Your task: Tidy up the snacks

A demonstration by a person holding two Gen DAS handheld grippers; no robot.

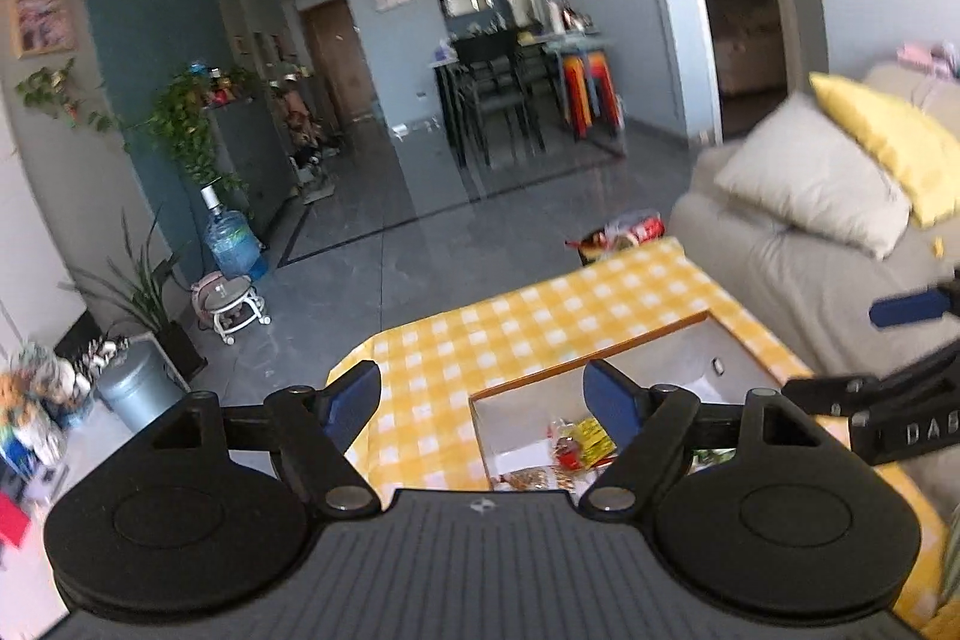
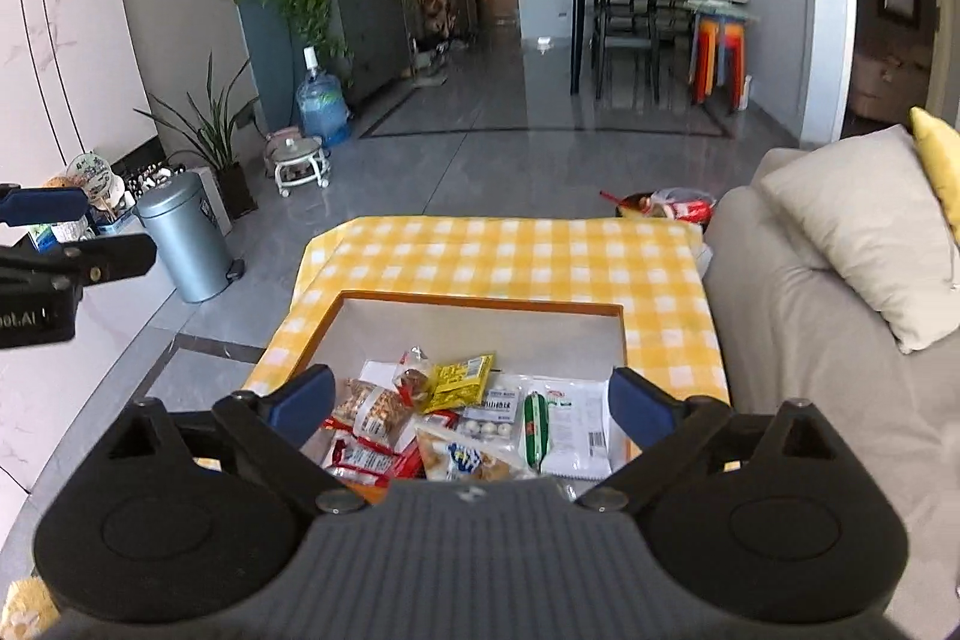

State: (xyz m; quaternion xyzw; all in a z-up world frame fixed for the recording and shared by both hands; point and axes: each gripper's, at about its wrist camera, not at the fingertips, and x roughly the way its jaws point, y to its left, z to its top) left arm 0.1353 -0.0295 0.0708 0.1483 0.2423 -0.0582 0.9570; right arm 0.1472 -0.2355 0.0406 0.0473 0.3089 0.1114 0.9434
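Note:
A shallow box (image 2: 480, 303) with an orange rim sits on a table with a yellow checked cloth (image 2: 510, 250). Several snack packets lie in its near half: a yellow packet (image 2: 459, 377), a nut packet (image 2: 375, 407), red packets (image 2: 366, 457), a white packet with a green stick (image 2: 564, 424). My right gripper (image 2: 474, 400) is open and empty just above them. My left gripper (image 1: 483, 394) is open and empty, above the box's left rim (image 1: 540, 370); the snacks (image 1: 576, 445) show between its fingers. Each gripper shows at the other view's edge.
A grey sofa (image 2: 810, 340) with beige and yellow cushions stands right of the table. A basket of snacks (image 2: 672, 207) sits on the floor beyond the table. A metal bin (image 2: 186, 238), plants and a water jug stand at the left. Dining chairs are far back.

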